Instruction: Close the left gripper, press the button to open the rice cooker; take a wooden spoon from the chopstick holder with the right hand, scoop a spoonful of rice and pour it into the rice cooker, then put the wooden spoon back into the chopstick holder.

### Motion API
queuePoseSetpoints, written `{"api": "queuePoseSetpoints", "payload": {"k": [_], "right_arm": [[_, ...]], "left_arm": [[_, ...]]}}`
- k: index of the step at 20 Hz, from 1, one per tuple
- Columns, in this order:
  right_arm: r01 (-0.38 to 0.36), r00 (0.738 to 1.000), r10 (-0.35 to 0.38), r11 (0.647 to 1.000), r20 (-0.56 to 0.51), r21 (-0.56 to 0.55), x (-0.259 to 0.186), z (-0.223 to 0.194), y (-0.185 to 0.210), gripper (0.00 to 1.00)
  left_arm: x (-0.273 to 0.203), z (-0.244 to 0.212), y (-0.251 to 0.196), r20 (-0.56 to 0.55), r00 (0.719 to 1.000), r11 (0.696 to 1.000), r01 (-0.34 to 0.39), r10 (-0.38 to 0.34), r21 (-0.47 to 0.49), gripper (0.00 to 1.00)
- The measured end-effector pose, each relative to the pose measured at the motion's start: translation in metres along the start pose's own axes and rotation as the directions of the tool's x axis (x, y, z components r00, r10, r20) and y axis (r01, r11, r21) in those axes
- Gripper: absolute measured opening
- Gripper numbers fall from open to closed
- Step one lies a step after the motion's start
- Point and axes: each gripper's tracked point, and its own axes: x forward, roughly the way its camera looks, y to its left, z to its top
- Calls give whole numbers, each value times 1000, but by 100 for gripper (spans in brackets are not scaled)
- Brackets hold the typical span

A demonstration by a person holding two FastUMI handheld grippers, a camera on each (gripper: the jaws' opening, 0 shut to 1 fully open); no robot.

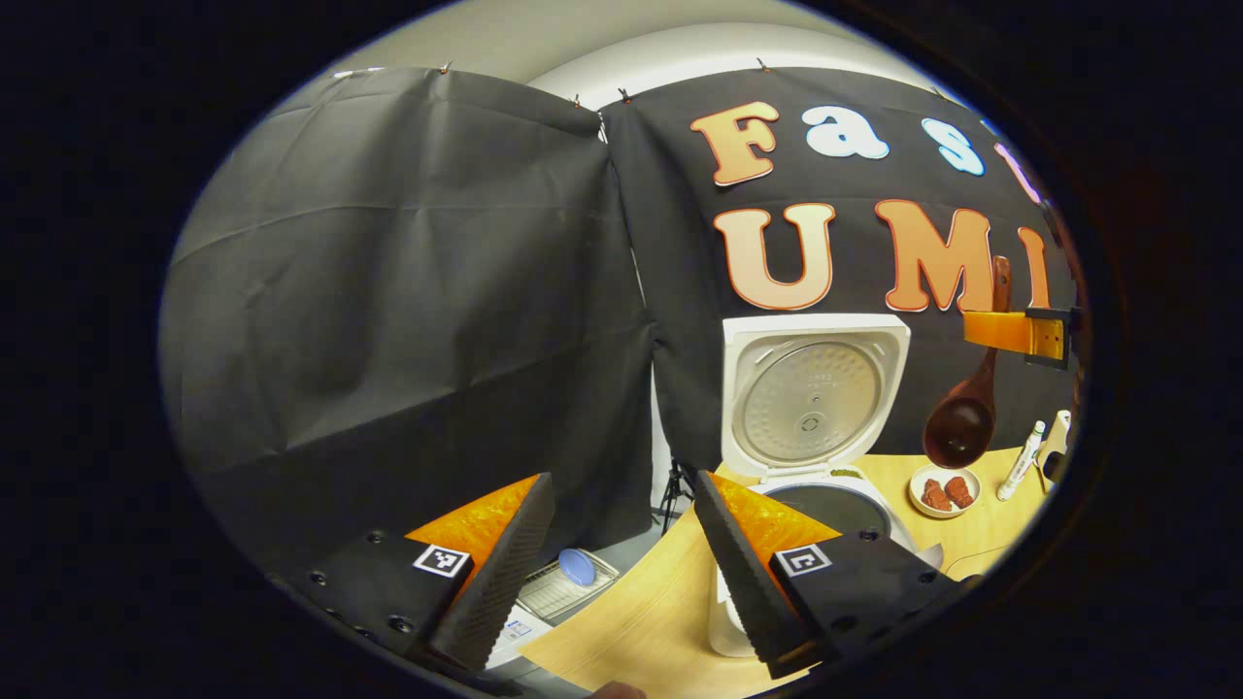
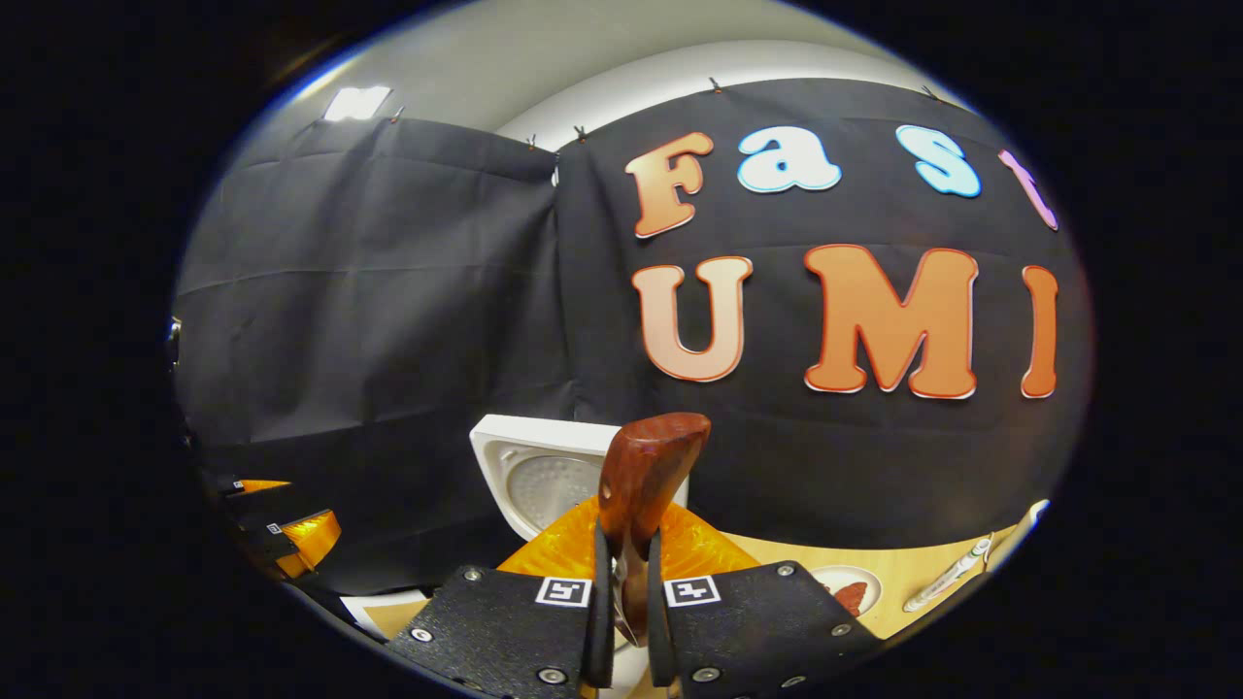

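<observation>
Rice cooker (image 1: 816, 427) stands open on the table (image 1: 651, 621). Right gripper (image 2: 621, 602) pinches the wooden spoon (image 2: 641, 495) by its handle, held aloft; left gripper (image 1: 621, 563) gapes empty. Scooping, pouring and returning remain, I'd judge.

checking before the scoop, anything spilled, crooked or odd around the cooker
Nothing stands out. The rice cooker stands with its lid upright, and the wooden spoon hangs bowl-down in the right gripper. No spill shows on the table.

A recording booth staged as a kitchen: black cloth wall (image 1: 408, 291), wooden tabletop (image 1: 660, 621), rice cooker (image 1: 816, 408) at 3 o'clock.
</observation>
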Motion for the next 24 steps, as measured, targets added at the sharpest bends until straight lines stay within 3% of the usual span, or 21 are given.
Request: {"api": "queuePoseSetpoints", "payload": {"k": [5, 11, 17, 24], "right_arm": [[138, 990, -136, 989, -43, 47, -57, -14, -80, 13], [326, 941, -315, 941, -121, 85, -135, -55, -174, 13], [496, 861, -467, 858, -204, 133, -211, -96, -263, 13], [644, 759, -579, 734, -298, 214, -279, -147, -323, 13]], "left_arm": [[-12, 12, -45, 16, 998, 998, 61, -61, 11, 98], [-31, 22, -114, 24, 986, 986, 161, -162, 47, 98], [-61, 37, -174, 66, 968, 965, 235, -244, 118, 98], [-78, 43, -204, 66, 959, 956, 268, -277, 123, 100]]}}
